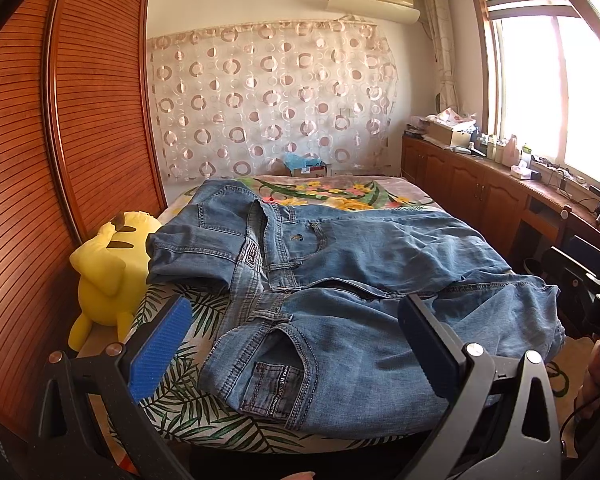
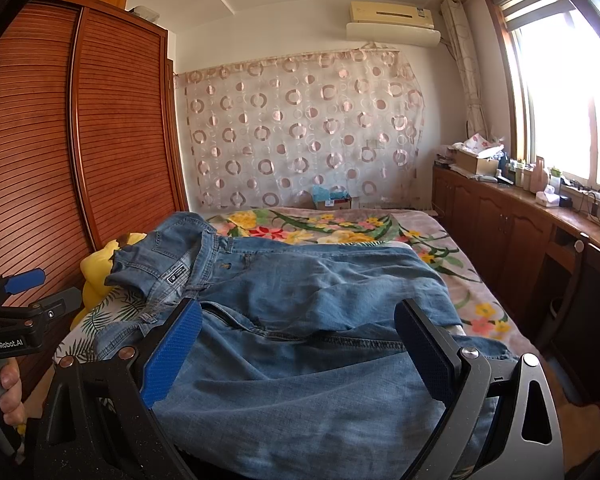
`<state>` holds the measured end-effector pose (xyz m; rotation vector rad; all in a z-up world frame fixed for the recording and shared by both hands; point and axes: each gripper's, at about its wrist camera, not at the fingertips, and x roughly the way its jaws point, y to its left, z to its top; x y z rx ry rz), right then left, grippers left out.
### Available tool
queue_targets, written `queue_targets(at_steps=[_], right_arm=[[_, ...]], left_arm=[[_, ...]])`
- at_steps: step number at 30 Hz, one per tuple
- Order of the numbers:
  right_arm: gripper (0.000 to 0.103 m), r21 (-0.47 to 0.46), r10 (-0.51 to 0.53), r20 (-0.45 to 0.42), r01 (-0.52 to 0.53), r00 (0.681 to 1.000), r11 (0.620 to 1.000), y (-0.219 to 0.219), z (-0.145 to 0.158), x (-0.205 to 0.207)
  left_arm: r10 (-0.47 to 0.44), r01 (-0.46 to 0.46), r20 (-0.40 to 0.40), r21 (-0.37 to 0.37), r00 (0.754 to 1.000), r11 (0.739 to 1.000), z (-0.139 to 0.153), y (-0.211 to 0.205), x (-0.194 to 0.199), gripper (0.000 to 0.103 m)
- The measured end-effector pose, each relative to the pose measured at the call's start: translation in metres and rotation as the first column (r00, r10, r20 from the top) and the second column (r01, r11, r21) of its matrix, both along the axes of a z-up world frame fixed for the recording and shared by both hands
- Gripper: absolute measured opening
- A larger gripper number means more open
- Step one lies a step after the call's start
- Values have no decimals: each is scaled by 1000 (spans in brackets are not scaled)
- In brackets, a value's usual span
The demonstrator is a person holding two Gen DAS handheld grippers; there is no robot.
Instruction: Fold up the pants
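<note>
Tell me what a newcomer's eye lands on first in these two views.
First, the blue jeans sprawled across the near part of the floral bedspread, waistband toward the wardrobe side. Next, the yellow plush toy wedged between the bed and the slatted wooden wardrobe. Both the left gripper and the right gripper hang open over the denim.

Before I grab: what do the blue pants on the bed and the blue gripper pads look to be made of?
The blue pants look like light-washed cotton denim, matte: contrast topstitching, a riveted pocket, a sewn waistband label. The blue pads on the left gripper look like ribbed rubber or soft plastic, judging by fine parallel ridges; the exact material stays unclear.
</note>
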<state>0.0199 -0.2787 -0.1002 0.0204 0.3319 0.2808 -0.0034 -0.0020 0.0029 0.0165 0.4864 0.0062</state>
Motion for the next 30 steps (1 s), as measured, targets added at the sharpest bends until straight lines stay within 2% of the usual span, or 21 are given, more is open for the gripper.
queue_targets(at_steps=[30], right_arm=[[97,-1,-3,4,3,1000,1000,-1,0,3]], left_arm=[[1,-1,2,7,1000,1000,0,-2,0,103]])
